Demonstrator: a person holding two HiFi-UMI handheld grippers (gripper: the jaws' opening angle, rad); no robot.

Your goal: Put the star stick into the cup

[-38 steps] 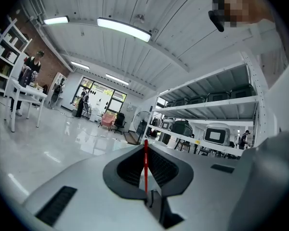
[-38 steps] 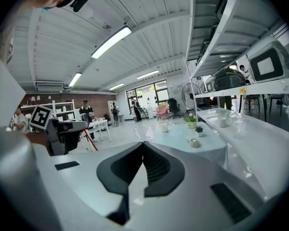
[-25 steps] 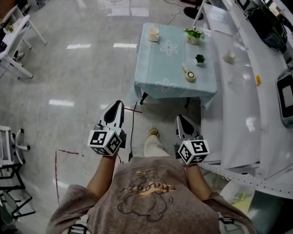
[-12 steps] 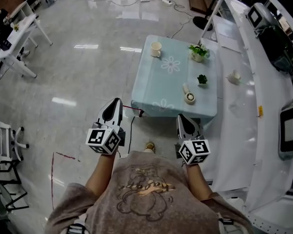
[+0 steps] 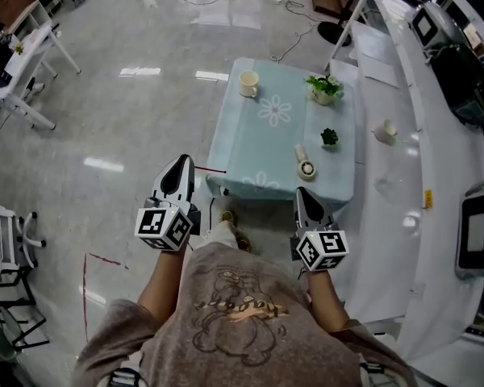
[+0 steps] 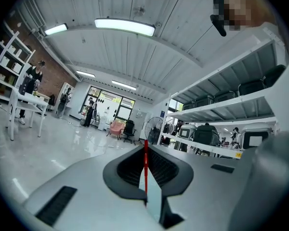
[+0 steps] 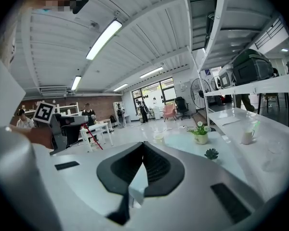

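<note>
Left hand-held gripper (image 5: 182, 163): pinching the red star stick (image 6: 145, 163), near the worktop (image 5: 250, 143) front edge.
Right hand-held gripper (image 5: 302, 193): closed, empty.
Cup (image 5: 248, 84): worktop's far corner.

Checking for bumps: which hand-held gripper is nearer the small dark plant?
Right. The right hand-held gripper is just short of the table's near edge, in front of the plant; the left hand-held gripper is off the near-left corner, farther.
</note>
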